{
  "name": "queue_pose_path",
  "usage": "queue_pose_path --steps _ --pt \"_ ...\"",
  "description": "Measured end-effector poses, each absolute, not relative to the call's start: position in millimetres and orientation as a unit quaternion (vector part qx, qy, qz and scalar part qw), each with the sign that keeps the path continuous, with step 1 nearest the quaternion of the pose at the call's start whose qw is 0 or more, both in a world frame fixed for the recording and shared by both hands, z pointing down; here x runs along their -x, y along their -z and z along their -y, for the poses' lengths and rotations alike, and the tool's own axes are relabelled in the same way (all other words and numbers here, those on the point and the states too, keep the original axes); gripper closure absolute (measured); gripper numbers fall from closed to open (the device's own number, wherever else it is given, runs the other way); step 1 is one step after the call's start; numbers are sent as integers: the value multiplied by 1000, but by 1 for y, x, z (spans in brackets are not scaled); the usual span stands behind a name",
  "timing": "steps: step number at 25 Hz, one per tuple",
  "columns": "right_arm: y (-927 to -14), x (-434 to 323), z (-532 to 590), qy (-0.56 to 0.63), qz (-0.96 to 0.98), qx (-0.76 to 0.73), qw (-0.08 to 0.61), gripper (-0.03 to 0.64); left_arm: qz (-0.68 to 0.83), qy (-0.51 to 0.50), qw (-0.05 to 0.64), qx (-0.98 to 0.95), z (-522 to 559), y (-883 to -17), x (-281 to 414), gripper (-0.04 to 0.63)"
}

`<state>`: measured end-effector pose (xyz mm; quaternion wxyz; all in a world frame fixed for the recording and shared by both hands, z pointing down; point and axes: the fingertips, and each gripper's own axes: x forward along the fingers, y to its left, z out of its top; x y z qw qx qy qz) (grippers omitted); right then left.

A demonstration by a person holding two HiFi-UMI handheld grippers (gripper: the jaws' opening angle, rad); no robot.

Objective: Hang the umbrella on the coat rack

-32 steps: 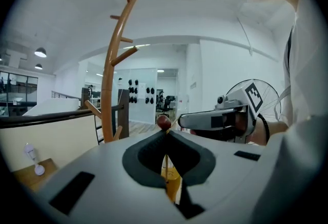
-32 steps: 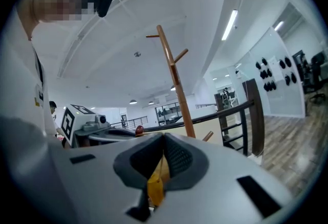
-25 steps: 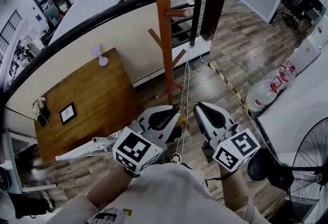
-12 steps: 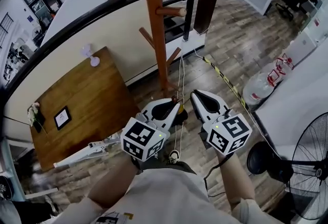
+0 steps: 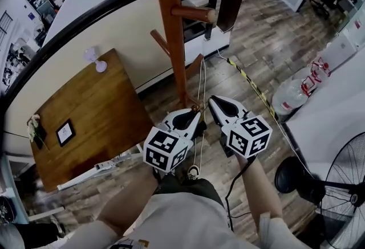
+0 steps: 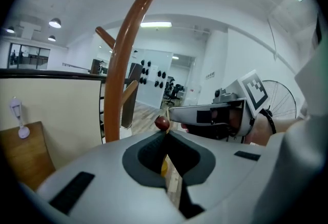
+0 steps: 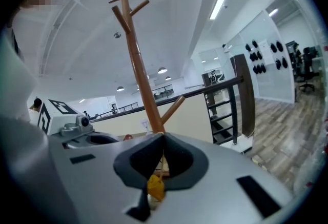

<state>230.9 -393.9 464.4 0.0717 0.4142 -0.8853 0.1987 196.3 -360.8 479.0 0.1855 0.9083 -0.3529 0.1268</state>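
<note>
The wooden coat rack (image 5: 171,31) stands just ahead of me, one peg (image 5: 194,13) sticking out to the right. It rises curved in the left gripper view (image 6: 120,64) and forks at the top in the right gripper view (image 7: 138,74). Of the umbrella I see only a red-brown knob (image 6: 162,123) and a yellow piece (image 7: 155,187); the rest is hidden under the grippers. My left gripper (image 5: 197,112) and right gripper (image 5: 212,101) sit tip to tip near the pole's base, both tilted upward. Each is shut on that slim part of the umbrella.
A brown wooden table (image 5: 85,111) lies at the left behind a black railing (image 5: 102,20). Thin white cords (image 5: 201,88) and yellow-black tape (image 5: 251,88) run over the floor. Water bottles (image 5: 296,97) and a fan (image 5: 342,185) stand at the right. A white frame (image 5: 102,165) lies low left.
Both grippers have closed in on the coat rack and drawn nearer to each other. The pole and its peg now look larger and closer. Both stay shut.
</note>
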Motion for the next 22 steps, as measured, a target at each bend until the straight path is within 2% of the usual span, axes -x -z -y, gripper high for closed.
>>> queue_pose_path --steps 10,16,22 --pt "-536 -217 422 -214 890 -384 117 600 362 -153 211 -895 384 -547 -183 595" --pt "-562 -212 428 -278 892 -350 73 601 370 -146 250 -883 395 -570 -175 595" --pt "-580 -202 436 -288 899 -322 70 591 380 -150 274 -871 404 -584 -169 594"
